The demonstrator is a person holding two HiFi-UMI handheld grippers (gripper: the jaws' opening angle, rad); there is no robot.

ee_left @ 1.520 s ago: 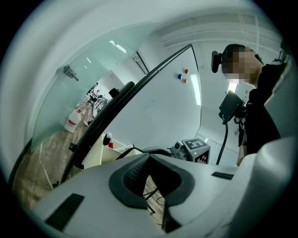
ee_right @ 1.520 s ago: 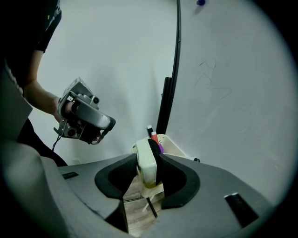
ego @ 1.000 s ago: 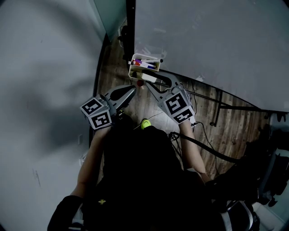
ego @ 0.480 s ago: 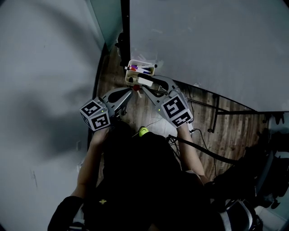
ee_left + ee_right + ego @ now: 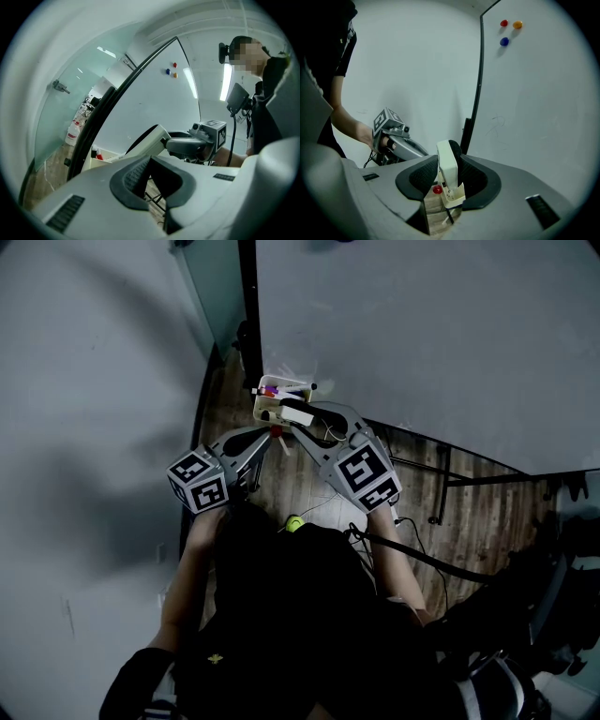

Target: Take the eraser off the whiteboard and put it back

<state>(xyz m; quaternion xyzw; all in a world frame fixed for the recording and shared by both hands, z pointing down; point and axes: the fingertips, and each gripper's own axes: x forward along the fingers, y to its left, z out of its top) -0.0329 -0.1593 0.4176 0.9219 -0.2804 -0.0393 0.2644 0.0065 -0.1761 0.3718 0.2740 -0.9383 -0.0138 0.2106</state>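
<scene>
The eraser (image 5: 447,168), white with a dark felt side, stands on edge between the jaws of my right gripper (image 5: 449,171), which is shut on it. In the head view the eraser (image 5: 298,414) hangs just in front of a small white marker tray (image 5: 265,393) at the whiteboard's (image 5: 422,334) lower left corner. My left gripper (image 5: 275,430) points at the same spot from the left, jaws together and holding nothing. From the left gripper view the eraser (image 5: 146,142) shows in the right gripper (image 5: 174,144), slightly above the tray (image 5: 104,158).
Coloured markers lie in the tray. Three magnets (image 5: 504,23) stick high on the whiteboard. A dark post (image 5: 248,315) and a glass partition (image 5: 70,103) stand left of the board. Cables and the board's stand legs (image 5: 441,493) cross the wooden floor.
My right gripper has risen a little with the eraser still held. The left gripper has hardly moved.
</scene>
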